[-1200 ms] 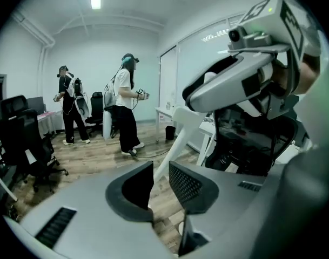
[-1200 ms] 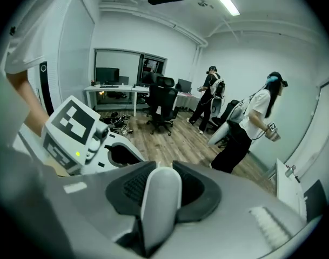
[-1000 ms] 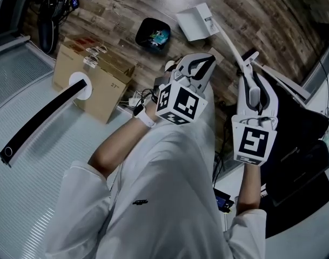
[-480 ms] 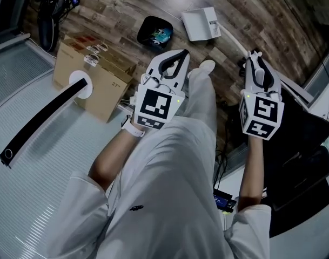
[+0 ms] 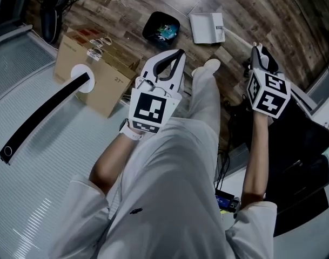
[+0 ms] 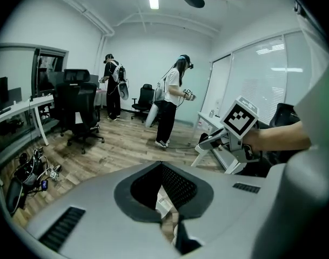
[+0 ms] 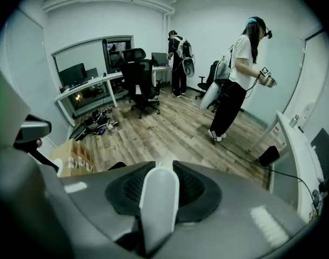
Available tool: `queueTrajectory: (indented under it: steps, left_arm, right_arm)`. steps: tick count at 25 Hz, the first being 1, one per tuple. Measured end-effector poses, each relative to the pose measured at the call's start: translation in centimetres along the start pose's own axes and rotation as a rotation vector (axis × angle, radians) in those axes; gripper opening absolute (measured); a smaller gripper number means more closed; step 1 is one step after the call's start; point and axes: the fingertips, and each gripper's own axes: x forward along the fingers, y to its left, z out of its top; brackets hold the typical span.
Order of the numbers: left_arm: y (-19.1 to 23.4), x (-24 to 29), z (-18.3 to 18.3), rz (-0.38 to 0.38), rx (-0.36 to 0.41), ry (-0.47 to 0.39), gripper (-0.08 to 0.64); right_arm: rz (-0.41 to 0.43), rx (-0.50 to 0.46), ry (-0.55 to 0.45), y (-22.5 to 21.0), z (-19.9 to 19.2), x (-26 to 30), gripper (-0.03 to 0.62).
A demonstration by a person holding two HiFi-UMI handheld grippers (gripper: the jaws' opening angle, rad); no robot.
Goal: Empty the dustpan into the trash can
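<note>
Right gripper [image 5: 256,54] has pushed farther out and left gripper [image 5: 178,55] has slid left. Right is half-closed on the handle [image 7: 159,198]; left is shut, empty. Dustpan [image 5: 207,28] is just right of the bin [image 5: 161,28], not over it. Bring the lip over the bin, tip slowly, grip firm.

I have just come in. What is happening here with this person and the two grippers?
A person stands with a gripper in each hand. The right gripper is closed on the long white handle of a dustpan. The pan is down at the wooden floor, just beside the black trash can. The can already has some colourful litter in it. The left gripper is shut and holds nothing.
</note>
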Motion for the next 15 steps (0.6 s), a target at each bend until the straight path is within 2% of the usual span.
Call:
queueTrajectory:
  steps: [15]
  left_arm:
    - [1.6,-0.8,-1.8,0.021,-0.031,0.039,0.008]
  right_arm:
    - [-0.014,0.071,0.082,-0.9,-1.7,5.5,0.114]
